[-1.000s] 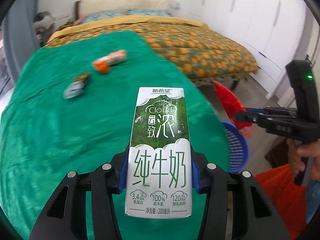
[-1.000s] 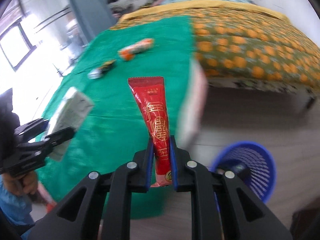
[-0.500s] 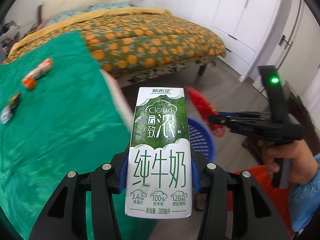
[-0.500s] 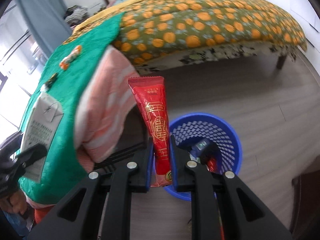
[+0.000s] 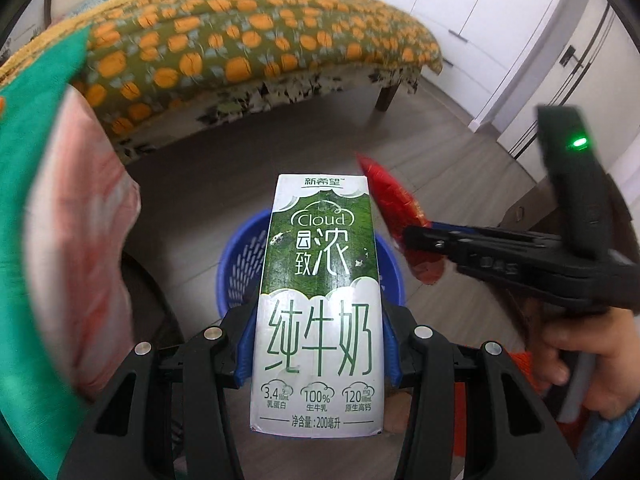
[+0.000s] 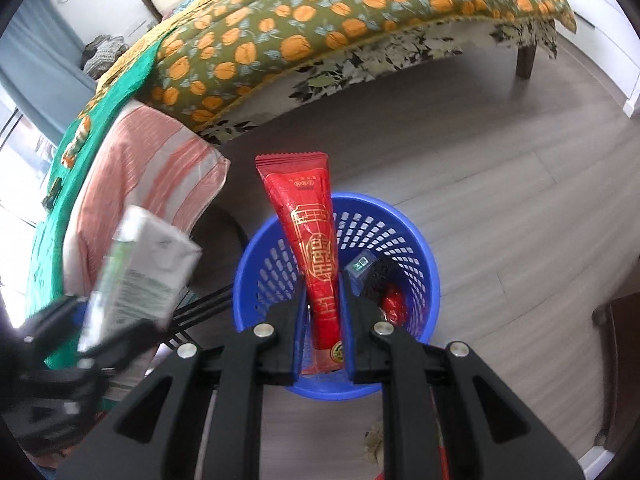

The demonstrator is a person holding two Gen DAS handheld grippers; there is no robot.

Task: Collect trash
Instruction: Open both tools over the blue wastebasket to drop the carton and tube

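My left gripper [image 5: 318, 344] is shut on a green and white milk carton [image 5: 320, 296] and holds it above the blue trash basket [image 5: 236, 268]. My right gripper [image 6: 323, 320] is shut on a long red snack wrapper [image 6: 310, 240] directly over the same basket [image 6: 416, 248], which holds a few pieces of trash. The carton also shows at the left of the right wrist view [image 6: 140, 272]. The wrapper and right gripper show at the right of the left wrist view [image 5: 400, 216].
The basket stands on a grey wood floor [image 6: 500, 160] beside the bed with an orange-patterned quilt [image 6: 320, 20]. A green blanket [image 6: 52, 184] with an orange wrapper [image 6: 76, 144] and a striped pink cloth [image 6: 140, 160] hang at the left.
Both grippers swung away from the bed and down toward the floor. The blue basket now lies right below both held items. Grips are unchanged.
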